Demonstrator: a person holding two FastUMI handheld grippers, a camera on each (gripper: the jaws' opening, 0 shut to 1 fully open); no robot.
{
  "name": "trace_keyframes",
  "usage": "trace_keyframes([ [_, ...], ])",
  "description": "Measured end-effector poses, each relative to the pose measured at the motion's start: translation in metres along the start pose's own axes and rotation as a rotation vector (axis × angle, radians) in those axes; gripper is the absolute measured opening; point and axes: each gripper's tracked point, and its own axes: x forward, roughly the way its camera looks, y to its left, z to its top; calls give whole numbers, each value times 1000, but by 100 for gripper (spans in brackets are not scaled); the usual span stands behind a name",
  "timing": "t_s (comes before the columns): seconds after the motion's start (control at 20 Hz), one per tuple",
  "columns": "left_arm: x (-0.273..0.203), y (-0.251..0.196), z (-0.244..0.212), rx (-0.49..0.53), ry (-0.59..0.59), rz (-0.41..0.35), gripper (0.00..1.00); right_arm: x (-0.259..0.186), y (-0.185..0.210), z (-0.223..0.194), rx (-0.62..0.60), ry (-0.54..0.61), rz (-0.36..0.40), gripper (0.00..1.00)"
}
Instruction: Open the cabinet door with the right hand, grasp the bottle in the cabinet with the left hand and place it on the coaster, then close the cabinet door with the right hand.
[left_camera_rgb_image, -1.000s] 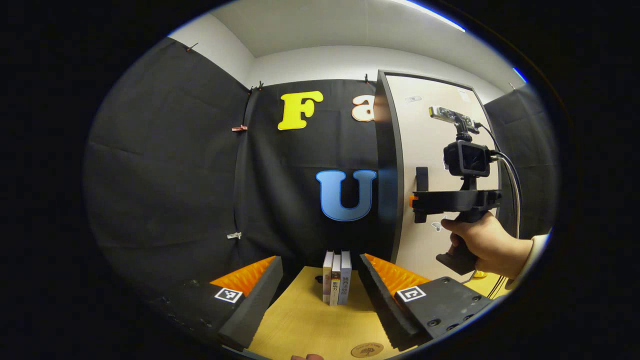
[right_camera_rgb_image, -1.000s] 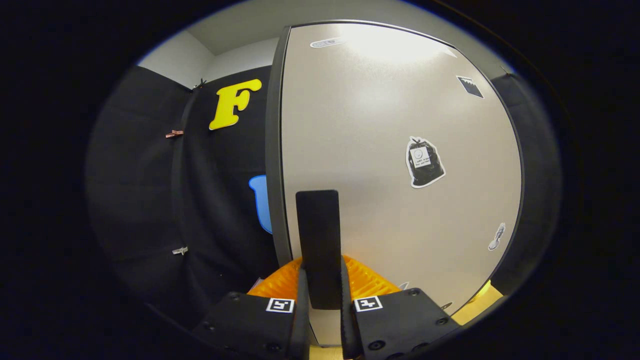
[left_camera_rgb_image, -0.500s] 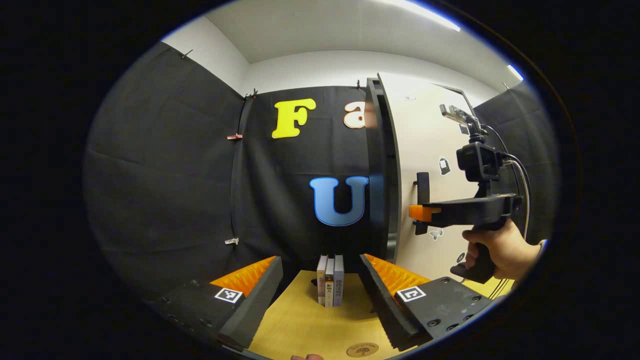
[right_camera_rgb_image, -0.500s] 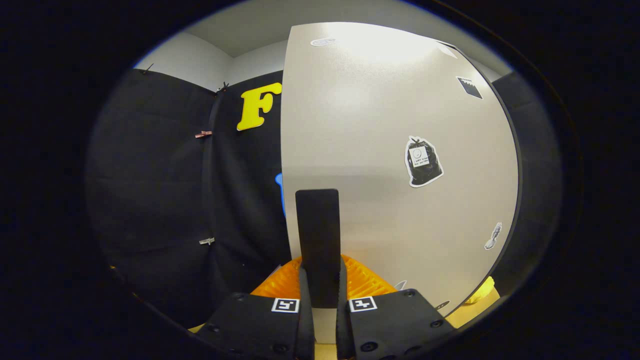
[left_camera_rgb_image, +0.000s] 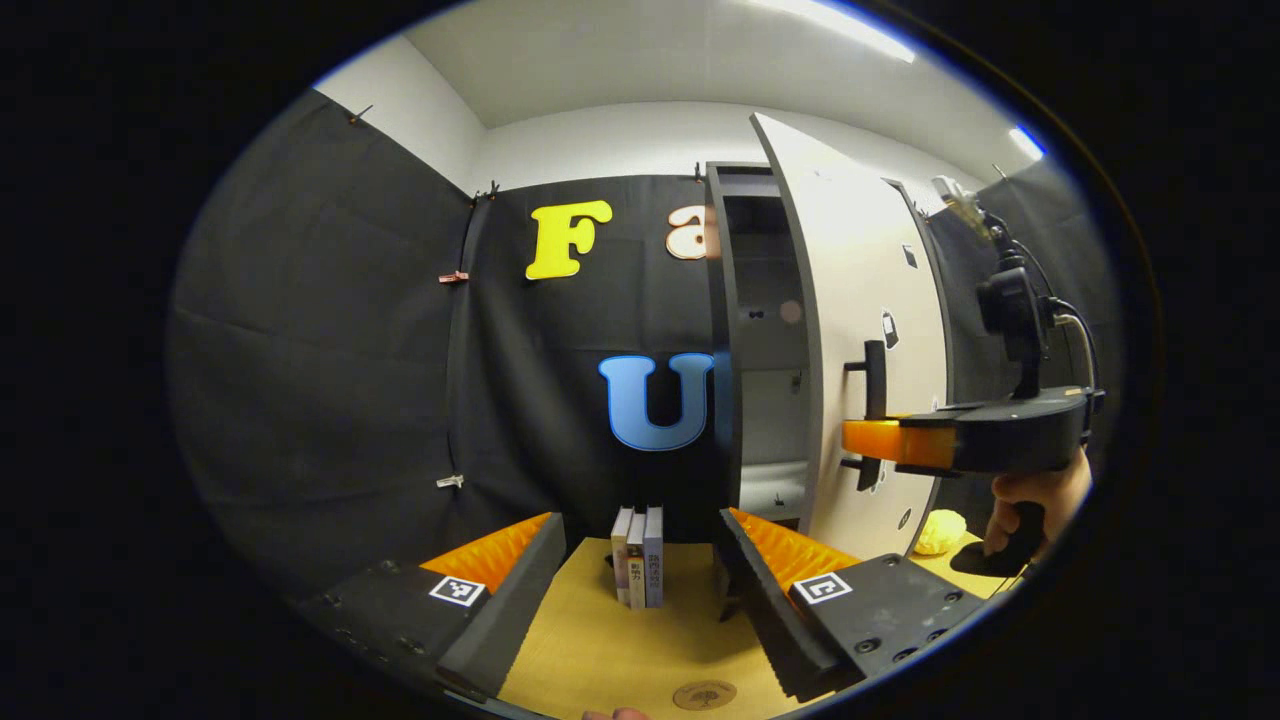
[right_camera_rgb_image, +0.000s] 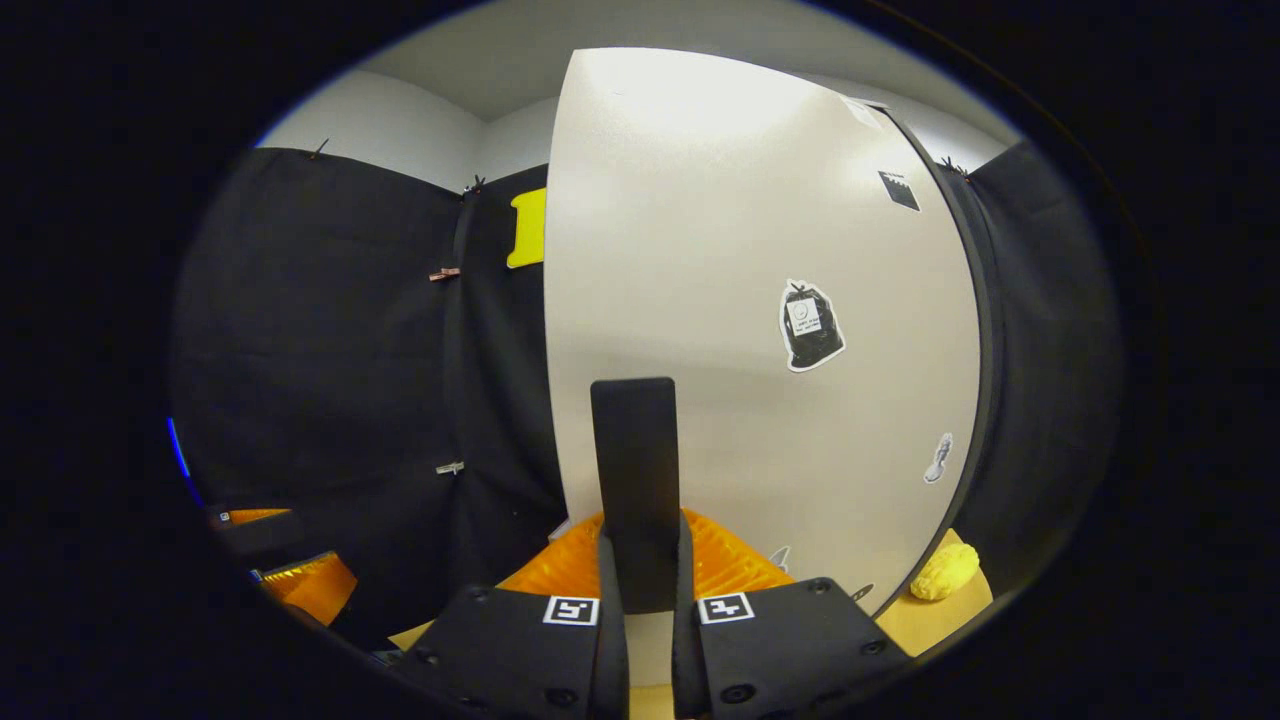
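Left gripper view: the left gripper (left_camera_rgb_image: 640, 560), fingers spread apart over the table (left_camera_rgb_image: 600, 650), waits while the cabinet door (left_camera_rgb_image: 850, 330) at 2 o'clock swings ajar, no bottle visible inside, coaster (left_camera_rgb_image: 704, 694) at 6 o'clock; right gripper view: the right gripper (right_camera_rgb_image: 641, 560) is clamped on the door handle (right_camera_rgb_image: 634, 480) between its fingers, pulling it.

Booth interior, with black cloth walls and a wooden table.
Black cloth (left_camera_rgb_image: 330, 340) hangs from clips over white walls (left_camera_rgb_image: 620, 140) under a white ceiling (left_camera_rgb_image: 650, 60) with a bright light strip (left_camera_rgb_image: 850, 25). Three books (left_camera_rgb_image: 637, 568) stand upright on the light wooden table (left_camera_rgb_image: 600, 650); a yellow lump (left_camera_rgb_image: 940, 530) lies at its far right.
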Motion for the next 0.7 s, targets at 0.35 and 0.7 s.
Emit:
trace_keyframes([
  [0.35,-3,-28,16,5,-42,-33,96,-53,-22,0,10,-2,11,21],
  [0.7,10,-64,29,13,-60,-81,96,-91,-51,4,25,-13,-27,21],
])
